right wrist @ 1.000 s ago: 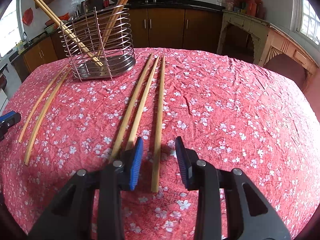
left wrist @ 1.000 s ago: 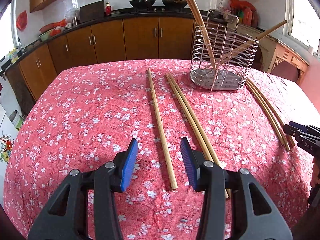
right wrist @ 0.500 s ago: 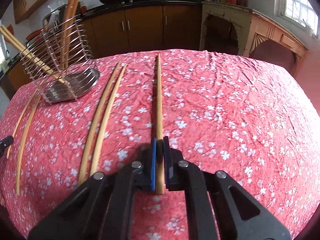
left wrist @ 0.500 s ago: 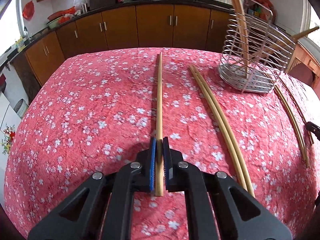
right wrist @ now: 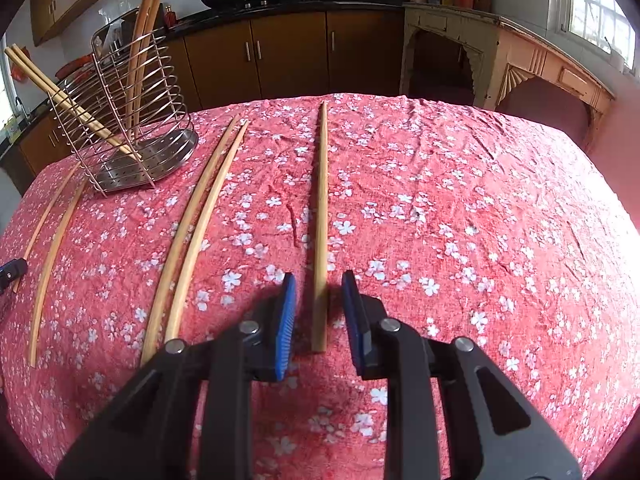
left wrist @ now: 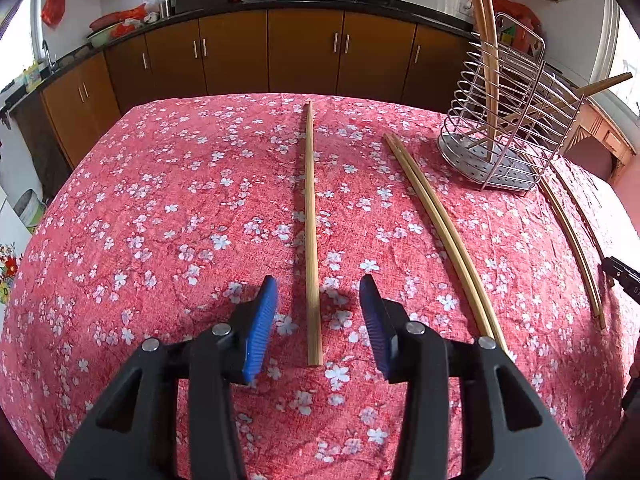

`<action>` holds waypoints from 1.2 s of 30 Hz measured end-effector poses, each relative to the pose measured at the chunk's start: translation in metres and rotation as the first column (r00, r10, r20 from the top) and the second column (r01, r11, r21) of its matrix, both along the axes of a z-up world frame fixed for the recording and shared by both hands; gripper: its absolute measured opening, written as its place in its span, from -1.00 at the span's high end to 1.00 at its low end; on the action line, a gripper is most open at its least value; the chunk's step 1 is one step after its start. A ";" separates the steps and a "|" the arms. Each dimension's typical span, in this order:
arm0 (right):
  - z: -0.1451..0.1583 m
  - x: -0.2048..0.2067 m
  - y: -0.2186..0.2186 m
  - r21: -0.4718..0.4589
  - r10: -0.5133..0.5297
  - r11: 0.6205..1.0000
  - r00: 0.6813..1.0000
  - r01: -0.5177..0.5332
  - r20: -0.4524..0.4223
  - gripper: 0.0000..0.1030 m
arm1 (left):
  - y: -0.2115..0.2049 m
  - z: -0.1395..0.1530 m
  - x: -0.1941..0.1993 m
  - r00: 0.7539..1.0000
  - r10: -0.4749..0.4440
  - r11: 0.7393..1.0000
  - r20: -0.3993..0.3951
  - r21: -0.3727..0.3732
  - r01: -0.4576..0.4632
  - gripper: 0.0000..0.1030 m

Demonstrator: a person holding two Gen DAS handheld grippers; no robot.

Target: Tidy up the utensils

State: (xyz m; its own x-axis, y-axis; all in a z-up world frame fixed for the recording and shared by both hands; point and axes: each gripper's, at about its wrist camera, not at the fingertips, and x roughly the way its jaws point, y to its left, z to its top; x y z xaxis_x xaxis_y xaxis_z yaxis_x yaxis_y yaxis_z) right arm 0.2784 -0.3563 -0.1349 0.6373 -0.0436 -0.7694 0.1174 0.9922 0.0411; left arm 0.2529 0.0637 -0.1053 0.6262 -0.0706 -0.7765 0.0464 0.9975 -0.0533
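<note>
A single long wooden chopstick (left wrist: 310,216) lies on the red floral tablecloth, its near end between the open blue pads of my left gripper (left wrist: 318,300). Another single chopstick (right wrist: 321,220) lies between the open pads of my right gripper (right wrist: 318,298). A pair of chopsticks (left wrist: 436,220) lies to the right of the left gripper; it also shows in the right wrist view (right wrist: 196,224). A wire utensil holder (left wrist: 500,128), also in the right wrist view (right wrist: 124,120), stands at the back with several chopsticks in it.
Two more chopsticks (left wrist: 572,232) lie beyond the holder near the table edge, seen also in the right wrist view (right wrist: 52,248). Wooden kitchen cabinets (left wrist: 280,52) stand behind the table. The other gripper's tip (left wrist: 622,274) shows at the right edge.
Both grippers were shut on their chopsticks half a second ago and have opened again. The chopsticks lie on the cloth between the pads.
</note>
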 end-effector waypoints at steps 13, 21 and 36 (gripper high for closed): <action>-0.001 -0.011 0.001 0.000 -0.002 1.000 1.000 0.002 0.000 0.61 | -0.010 0.002 -0.015 0.999 -0.037 0.997 -0.003 0.065 0.037 0.70; 0.006 -0.021 -0.003 0.026 -0.019 0.999 1.000 0.019 0.013 0.85 | -0.019 0.002 -0.028 0.999 -0.042 0.996 -0.001 0.076 0.042 0.87; 0.113 -0.057 -0.002 -0.002 0.007 1.000 0.957 -0.007 0.292 0.85 | -0.001 0.112 -0.063 0.955 -0.030 0.999 0.296 -0.030 0.040 0.88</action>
State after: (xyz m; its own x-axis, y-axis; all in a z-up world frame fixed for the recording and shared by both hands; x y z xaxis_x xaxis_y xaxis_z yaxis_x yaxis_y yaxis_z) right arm 0.2214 -0.3586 -0.0220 0.8342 -0.0391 -0.5501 0.0934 0.9931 0.0712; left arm 0.1896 0.0627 0.0070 0.8236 -0.1204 -0.5543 0.1001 0.9927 -0.0669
